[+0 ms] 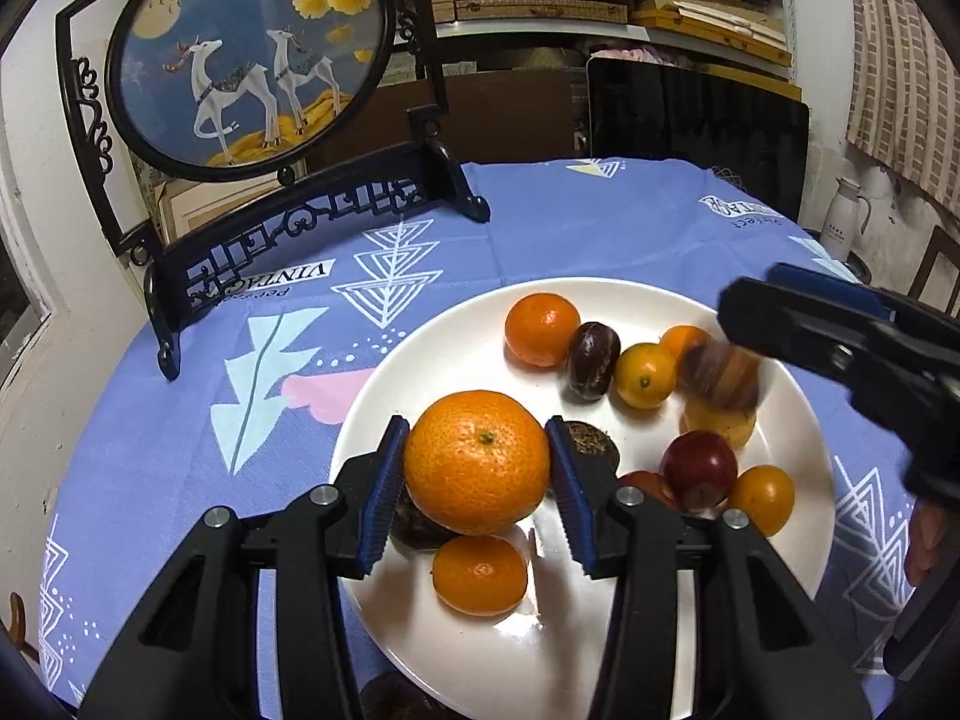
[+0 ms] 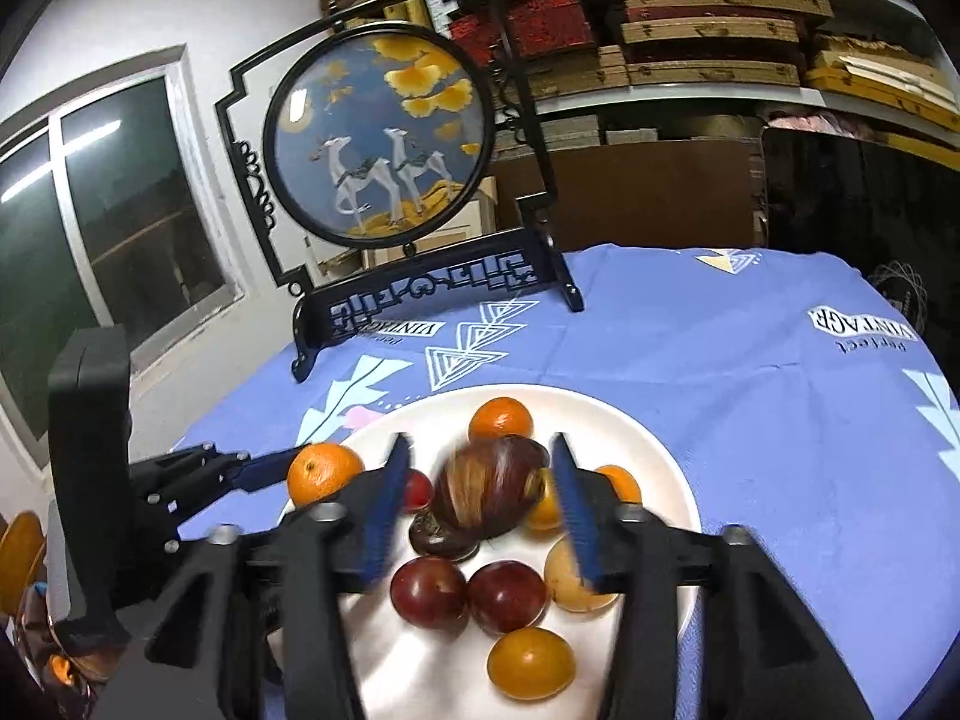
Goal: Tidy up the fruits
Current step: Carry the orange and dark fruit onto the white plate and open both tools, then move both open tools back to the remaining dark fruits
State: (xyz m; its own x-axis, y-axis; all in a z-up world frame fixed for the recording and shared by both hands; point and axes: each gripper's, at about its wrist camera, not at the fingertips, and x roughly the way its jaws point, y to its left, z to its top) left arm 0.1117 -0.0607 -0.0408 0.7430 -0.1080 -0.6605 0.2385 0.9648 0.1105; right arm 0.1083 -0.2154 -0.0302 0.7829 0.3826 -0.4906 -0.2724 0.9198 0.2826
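A white plate on the blue tablecloth holds several fruits. My left gripper is shut on a large orange mandarin and holds it just above the plate's near left part; the mandarin also shows in the right wrist view. My right gripper is open over the plate. A blurred brown streaked fruit lies between its fingers without touching either pad; it shows blurred in the left wrist view.
On the plate lie small oranges, a dark brown fruit, red plums and yellow fruits. A black framed round deer screen stands at the table's far left. Shelves with boxes stand behind.
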